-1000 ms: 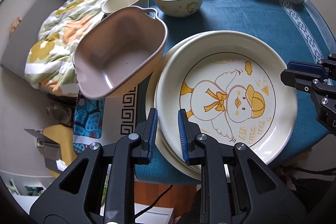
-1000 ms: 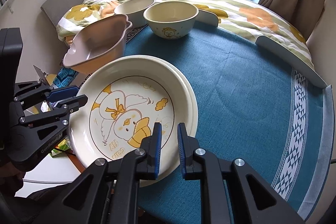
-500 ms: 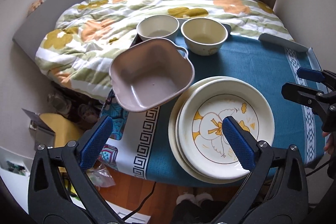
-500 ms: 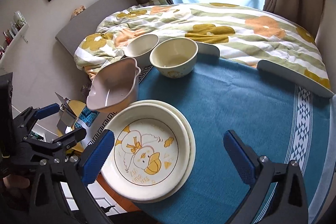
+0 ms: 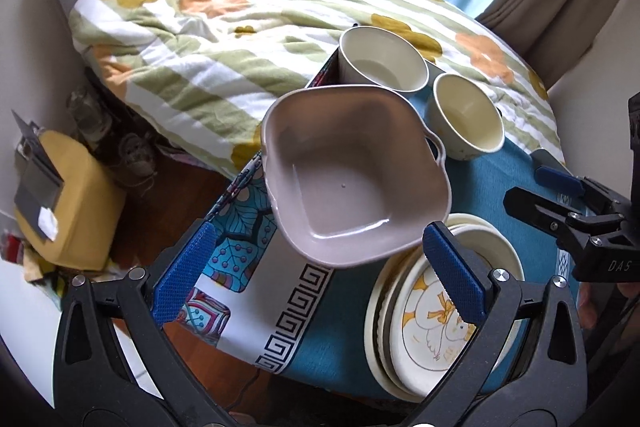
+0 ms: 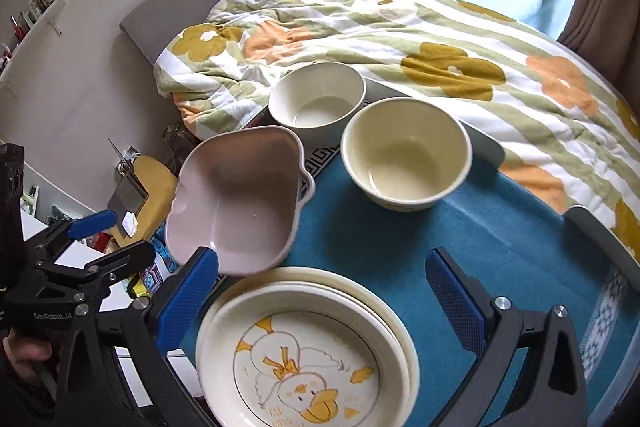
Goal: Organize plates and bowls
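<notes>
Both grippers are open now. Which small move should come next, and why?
Probably bring the right gripper toward the yellowish bowl to nest it in the white bowl: the plates look stacked, both bowls stand separate, and nothing is held.

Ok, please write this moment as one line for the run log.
left tool: open, empty | right tool: open, empty | duck plate: top of plate stack | pink square bowl: tilted, beside stack | two cream bowls: unstacked

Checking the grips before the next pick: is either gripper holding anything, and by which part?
Nothing is held: left gripper and right gripper both stand wide open, empty.
</notes>
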Motion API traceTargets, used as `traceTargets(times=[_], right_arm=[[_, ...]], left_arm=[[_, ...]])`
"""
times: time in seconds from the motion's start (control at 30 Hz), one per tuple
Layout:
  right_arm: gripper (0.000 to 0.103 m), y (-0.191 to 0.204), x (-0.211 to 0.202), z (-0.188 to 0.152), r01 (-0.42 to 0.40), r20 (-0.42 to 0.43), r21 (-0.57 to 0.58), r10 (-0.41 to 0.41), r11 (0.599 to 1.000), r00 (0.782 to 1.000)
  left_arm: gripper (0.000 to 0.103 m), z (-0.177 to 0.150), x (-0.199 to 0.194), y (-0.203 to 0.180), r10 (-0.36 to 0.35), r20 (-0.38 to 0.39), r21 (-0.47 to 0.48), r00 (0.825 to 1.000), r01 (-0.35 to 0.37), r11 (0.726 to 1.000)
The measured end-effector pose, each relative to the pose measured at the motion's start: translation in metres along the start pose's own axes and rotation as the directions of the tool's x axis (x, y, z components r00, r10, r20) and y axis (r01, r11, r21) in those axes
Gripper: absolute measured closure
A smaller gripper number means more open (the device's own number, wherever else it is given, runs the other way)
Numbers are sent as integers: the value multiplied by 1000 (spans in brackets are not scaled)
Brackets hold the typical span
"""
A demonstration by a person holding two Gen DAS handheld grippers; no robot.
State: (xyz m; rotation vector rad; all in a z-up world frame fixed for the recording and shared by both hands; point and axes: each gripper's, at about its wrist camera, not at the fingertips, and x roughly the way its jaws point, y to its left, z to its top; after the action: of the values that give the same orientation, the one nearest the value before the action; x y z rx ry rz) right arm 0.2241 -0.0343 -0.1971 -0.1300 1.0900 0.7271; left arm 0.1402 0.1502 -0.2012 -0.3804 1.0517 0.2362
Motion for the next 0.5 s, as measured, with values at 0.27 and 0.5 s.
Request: traceTargets(times=[0.27,0.5], right_arm=[[35,6,71,21,-42,-129,9,43,999,991],[58,12,100,23,-57,-184,6,57,998,981]], left_arm=[[30,22,57,10,-42,-105,-31,994,39,999],[64,26,88,16,-40,-171,-29,985,35,999]])
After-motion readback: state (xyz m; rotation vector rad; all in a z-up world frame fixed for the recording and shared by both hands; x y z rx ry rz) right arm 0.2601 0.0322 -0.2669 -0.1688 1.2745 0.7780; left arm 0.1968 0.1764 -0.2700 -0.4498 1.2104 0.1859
